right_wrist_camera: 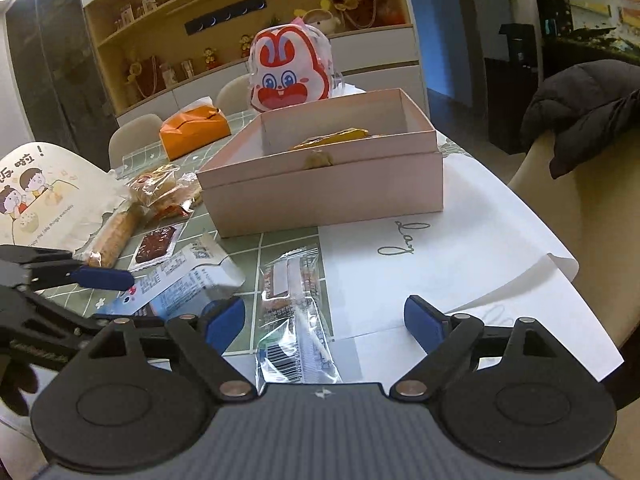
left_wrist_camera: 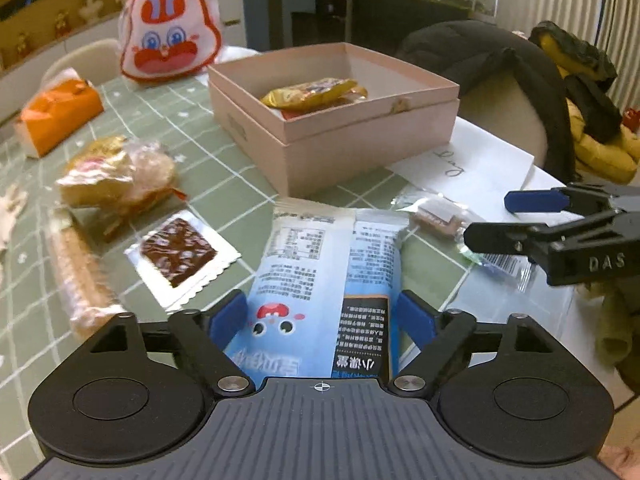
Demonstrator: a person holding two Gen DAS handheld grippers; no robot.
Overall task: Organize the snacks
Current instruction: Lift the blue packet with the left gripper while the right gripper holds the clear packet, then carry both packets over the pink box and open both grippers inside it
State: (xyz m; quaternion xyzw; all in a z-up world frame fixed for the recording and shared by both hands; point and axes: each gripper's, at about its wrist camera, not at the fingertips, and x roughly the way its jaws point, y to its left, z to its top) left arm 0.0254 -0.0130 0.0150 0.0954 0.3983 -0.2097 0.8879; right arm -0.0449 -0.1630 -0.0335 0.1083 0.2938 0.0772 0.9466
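The left gripper (left_wrist_camera: pixel 322 316) has its blue-padded fingers (left_wrist_camera: pixel 228 314) closed in against the sides of a glossy light-blue snack packet (left_wrist_camera: pixel 320 280), a soft pillow-shaped bag with printed text and a small cartoon face, its crimped far end pointing toward the pink box (left_wrist_camera: pixel 332 128). The right gripper (right_wrist_camera: pixel 324 320) stands wide open with nothing between its pads; below the gap lies a clear crinkly wrapper with a barcode (right_wrist_camera: pixel 294 312), flat on the table just in front of the box.

The pink box is square, matte cardboard, open-topped, and holds a shiny yellow foil packet (left_wrist_camera: pixel 316 94). Left of the box lie a clear-wrapped round pastry (left_wrist_camera: pixel 120 172), a long biscuit roll in transparent film (left_wrist_camera: pixel 80 276), and a flat square sachet with serrated edges and a dark brown centre (left_wrist_camera: pixel 180 256). Farther left of the box sits an orange tissue pack (left_wrist_camera: pixel 60 114); behind it stands a puffy white-and-red rabbit-faced bag (left_wrist_camera: pixel 172 28). A smooth white paper sheet with cursive lettering (right_wrist_camera: pixel 440 256) spreads from the right of the box over the green grid-patterned tablecloth (left_wrist_camera: pixel 224 184).
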